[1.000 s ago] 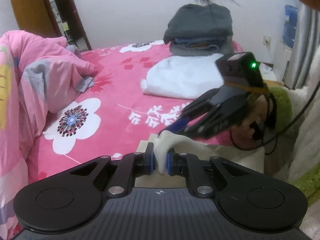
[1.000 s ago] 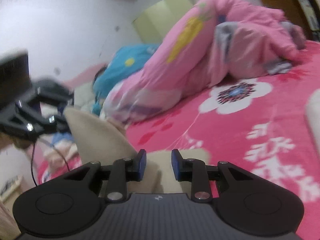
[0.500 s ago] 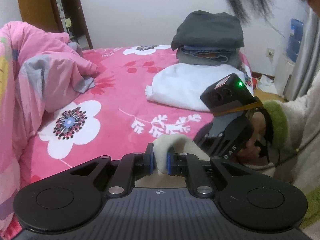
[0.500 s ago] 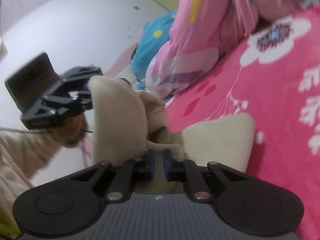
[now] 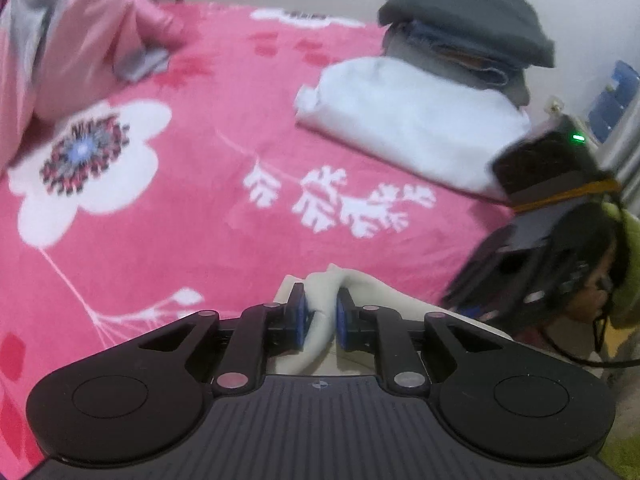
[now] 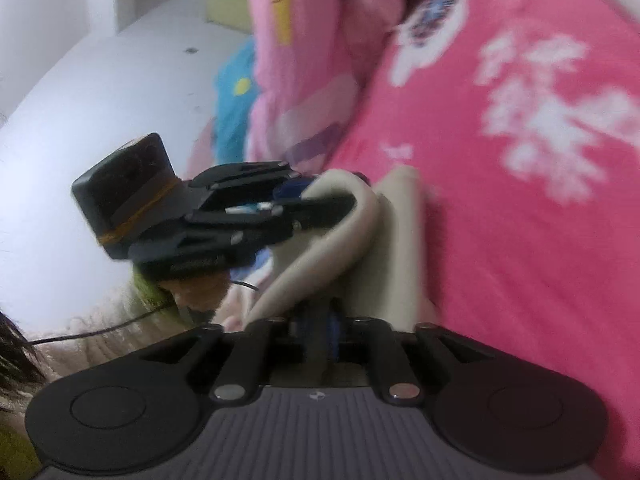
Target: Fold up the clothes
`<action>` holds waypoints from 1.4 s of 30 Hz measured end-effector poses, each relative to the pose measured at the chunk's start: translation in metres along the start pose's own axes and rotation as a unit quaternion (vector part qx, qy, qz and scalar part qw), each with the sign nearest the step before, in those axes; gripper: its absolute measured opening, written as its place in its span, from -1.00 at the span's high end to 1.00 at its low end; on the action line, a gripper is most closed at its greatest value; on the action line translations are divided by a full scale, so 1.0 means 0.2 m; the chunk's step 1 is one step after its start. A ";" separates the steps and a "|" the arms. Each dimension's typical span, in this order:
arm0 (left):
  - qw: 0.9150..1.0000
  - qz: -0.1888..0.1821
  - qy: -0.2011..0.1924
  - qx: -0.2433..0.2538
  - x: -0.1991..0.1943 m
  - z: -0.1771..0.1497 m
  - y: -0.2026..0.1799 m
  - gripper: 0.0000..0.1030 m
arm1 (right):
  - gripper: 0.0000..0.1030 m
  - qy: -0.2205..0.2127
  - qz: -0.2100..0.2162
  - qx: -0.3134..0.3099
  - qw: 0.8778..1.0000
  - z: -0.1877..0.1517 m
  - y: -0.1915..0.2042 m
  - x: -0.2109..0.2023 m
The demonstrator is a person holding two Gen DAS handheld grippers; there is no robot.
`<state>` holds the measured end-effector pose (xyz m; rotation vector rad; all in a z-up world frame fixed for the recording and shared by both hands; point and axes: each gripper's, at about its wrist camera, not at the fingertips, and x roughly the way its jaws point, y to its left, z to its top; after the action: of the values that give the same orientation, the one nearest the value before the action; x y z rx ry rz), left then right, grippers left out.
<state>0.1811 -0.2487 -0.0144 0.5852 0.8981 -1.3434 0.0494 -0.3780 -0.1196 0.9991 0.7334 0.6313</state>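
Pink floral bedspread [image 5: 168, 216] ran under both grippers, which held one cream garment between them at the near edge.

Each tool had its pads clamped on cloth: the left gripper [image 5: 321, 316] pinched a bunched fold of the cream garment [image 5: 360, 284], and the right gripper [image 6: 321, 330] gripped another part of it just to the right, so the fabric spanned the short gap between them, its length running side to side. Both grips sat equally near, with open bedspread ahead and the stack of folded clothes [image 5: 432, 92] well beyond on the right. Where along the fold this fell could not be settled from the blur.
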 end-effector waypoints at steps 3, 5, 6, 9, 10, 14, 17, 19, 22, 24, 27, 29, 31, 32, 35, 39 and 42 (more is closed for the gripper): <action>1.000 -0.008 0.007 -0.017 0.01 0.01 0.02 0.64 | 0.66 -0.049 -0.038 -0.022 0.998 -0.09 0.05 -0.17; 0.999 -0.017 0.009 -0.042 0.01 0.02 0.05 0.61 | 0.66 -0.088 -0.064 -0.046 0.993 -0.14 0.11 -0.27; 0.998 -0.021 0.009 -0.054 0.01 0.03 0.07 0.60 | 0.66 -0.107 -0.073 -0.061 0.990 -0.16 0.15 -0.30; 0.995 -0.030 0.002 -0.094 0.01 0.04 0.12 0.57 | 0.64 -0.104 -0.071 -0.096 0.987 -0.18 0.23 -0.26; 0.994 -0.031 0.000 -0.102 0.01 0.04 0.13 0.56 | 0.57 -0.100 -0.070 -0.107 0.987 -0.18 0.26 -0.23; 0.993 -0.010 -0.016 -0.120 0.00 0.02 0.12 0.41 | 0.41 -0.065 -0.071 -0.097 0.991 -0.19 0.24 -0.13; 0.990 0.010 -0.033 -0.138 -0.01 0.00 0.12 0.34 | 0.44 -0.056 -0.081 -0.055 0.994 -0.19 0.16 -0.08; 0.988 0.015 -0.044 -0.151 -0.03 -0.01 0.13 0.32 | 0.46 -0.069 -0.090 -0.037 0.993 -0.22 0.14 -0.11; 0.985 0.027 -0.066 -0.159 -0.09 -0.02 0.13 0.13 | 0.46 -0.080 -0.116 -0.040 0.989 -0.27 0.18 -0.12; 0.982 0.054 -0.098 -0.153 -0.15 -0.03 0.11 -0.14 | 0.46 -0.086 -0.130 -0.045 0.987 -0.29 0.19 -0.12; 0.973 0.088 -0.148 -0.155 -0.29 -0.05 0.08 -0.23 | 0.46 -0.095 -0.149 -0.056 0.983 -0.32 0.23 -0.12; 0.966 0.091 -0.170 -0.172 -0.39 -0.09 0.06 -0.23 | 0.47 -0.104 -0.164 -0.080 0.978 -0.32 0.28 -0.12; 0.963 0.099 -0.181 -0.172 -0.49 -0.14 -0.01 -0.23 | 0.47 -0.113 -0.179 -0.108 0.971 -0.31 0.35 -0.13; 0.964 0.117 -0.178 -0.156 -0.53 -0.18 -0.08 -0.23 | 0.47 -0.117 -0.187 -0.121 0.968 -0.31 0.38 -0.13; 0.964 0.182 -0.162 -0.103 -0.62 -0.31 -0.30 -0.24 | 0.42 -0.130 -0.210 -0.162 0.955 -0.30 0.48 -0.14; 0.956 0.248 -0.153 -0.034 -0.61 -0.53 -0.58 -0.24 | 0.42 -0.148 -0.239 -0.216 0.935 -0.28 0.61 -0.15; 0.954 0.259 -0.142 -0.049 -0.50 -0.64 -0.65 -0.24 | 0.52 -0.142 -0.243 -0.292 0.914 -0.26 0.74 -0.05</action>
<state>0.0281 -0.1102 0.0147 0.4904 0.5215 -0.8725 -0.0168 -0.2992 -0.0020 0.3169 0.4596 0.2288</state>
